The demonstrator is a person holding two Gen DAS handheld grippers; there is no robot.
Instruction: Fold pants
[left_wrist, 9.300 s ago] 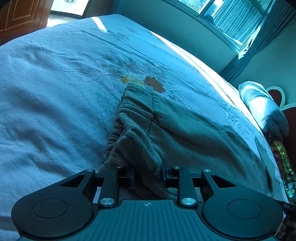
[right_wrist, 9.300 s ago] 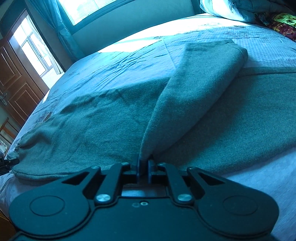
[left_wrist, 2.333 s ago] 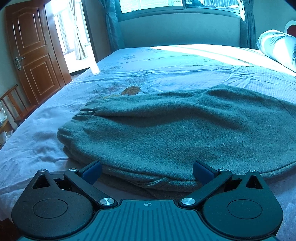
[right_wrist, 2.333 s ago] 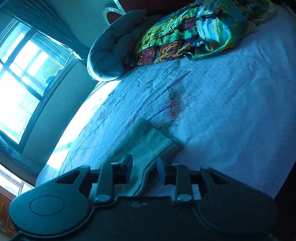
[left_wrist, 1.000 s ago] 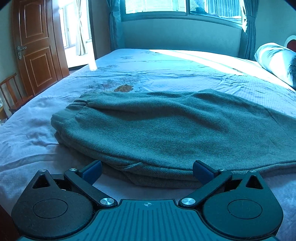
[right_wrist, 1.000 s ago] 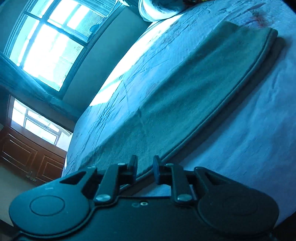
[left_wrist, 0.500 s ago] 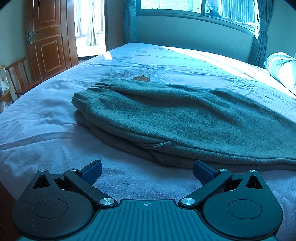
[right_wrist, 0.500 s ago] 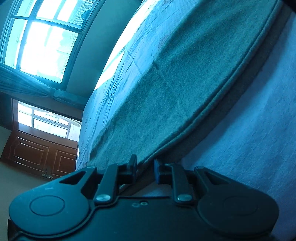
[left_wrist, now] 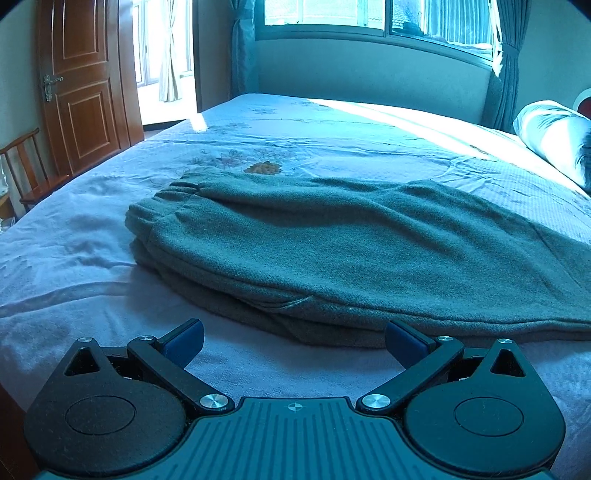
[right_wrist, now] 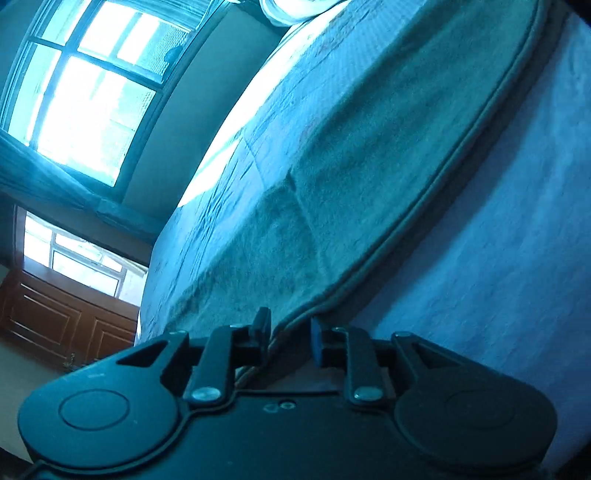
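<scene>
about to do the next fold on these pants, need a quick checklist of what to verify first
1. Pants folded lengthwise, legs stacked on the bed: ok.
2. Left gripper jaws wide open, clear of the cloth: ok.
3. Right gripper free of the pants: not ok, jaws are opening with the pants edge between them.
4. Waistband flat: not ok, bunched.
5. Leg cuffs aligned: cannot tell, out of view.

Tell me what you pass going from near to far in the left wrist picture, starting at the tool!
Left tool → bare sheet of the bed → folded pants → flower pattern → sunlit strip → wall → window.
</scene>
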